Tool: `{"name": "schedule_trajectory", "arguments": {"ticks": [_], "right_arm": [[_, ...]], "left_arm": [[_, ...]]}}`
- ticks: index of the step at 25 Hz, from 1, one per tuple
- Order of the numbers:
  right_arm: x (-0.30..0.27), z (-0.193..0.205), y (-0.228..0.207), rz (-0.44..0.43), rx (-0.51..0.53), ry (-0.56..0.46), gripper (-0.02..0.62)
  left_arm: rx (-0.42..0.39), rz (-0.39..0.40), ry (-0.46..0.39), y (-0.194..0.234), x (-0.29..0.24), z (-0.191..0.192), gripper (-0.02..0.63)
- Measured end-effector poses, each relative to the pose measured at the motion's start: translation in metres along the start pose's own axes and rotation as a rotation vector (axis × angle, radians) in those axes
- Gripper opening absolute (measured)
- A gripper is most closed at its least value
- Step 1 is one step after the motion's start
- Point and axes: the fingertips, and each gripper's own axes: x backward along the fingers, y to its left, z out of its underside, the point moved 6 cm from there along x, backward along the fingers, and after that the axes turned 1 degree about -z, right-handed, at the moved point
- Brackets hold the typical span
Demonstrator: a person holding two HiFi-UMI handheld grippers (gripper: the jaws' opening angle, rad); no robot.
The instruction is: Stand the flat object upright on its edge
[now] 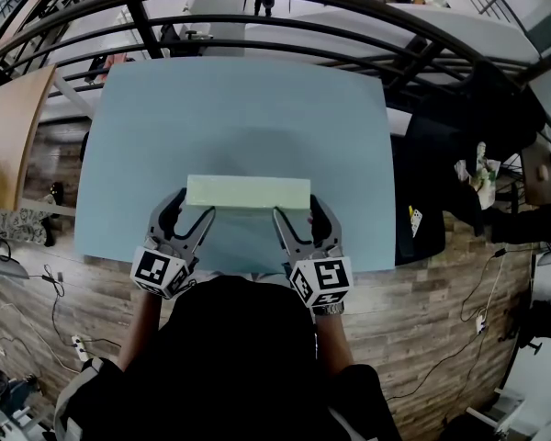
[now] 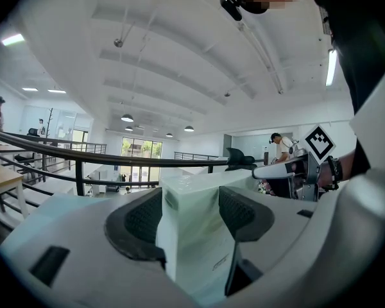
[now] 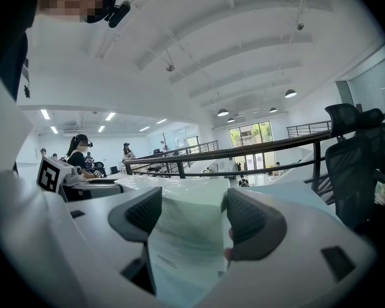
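Pale green flat box (image 1: 248, 192) sits over the front-middle of the light blue tabletop (image 1: 239, 108), long side parallel to the front edge. The left gripper (image 1: 194, 204) is clamped on its left end and the right gripper (image 1: 297, 206) on its right end (jaws snug on the box, no gap). Can't tell if it touches the top.

The pale blue table (image 1: 239, 108) has a plain, flat top. On it, near the front edge, a long pale green box (image 1: 248, 192) lies crosswise, parallel to that edge. It seems to rest on the surface, though it may be slightly raised.
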Motion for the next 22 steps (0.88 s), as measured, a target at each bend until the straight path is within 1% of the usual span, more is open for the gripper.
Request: {"name": "schedule_trajectory", "arguments": {"ticks": [12,19,22], "right_arm": [[0.004,-0.004,-0.001,0.018,0.007,-0.01,0.298],[0.009,-0.008,-0.003,0.042,0.007,-0.035,0.297],[0.013,-0.011,0.0,0.058,0.007,-0.049,0.296]], "left_arm": [[0.011,0.006,0.005,-0.004,0.002,-0.003,0.278],[-0.01,0.009,-0.005,-0.002,0.003,-0.002,0.278],[-0.006,0.006,-0.014,0.0,0.007,-0.003,0.278]]}}
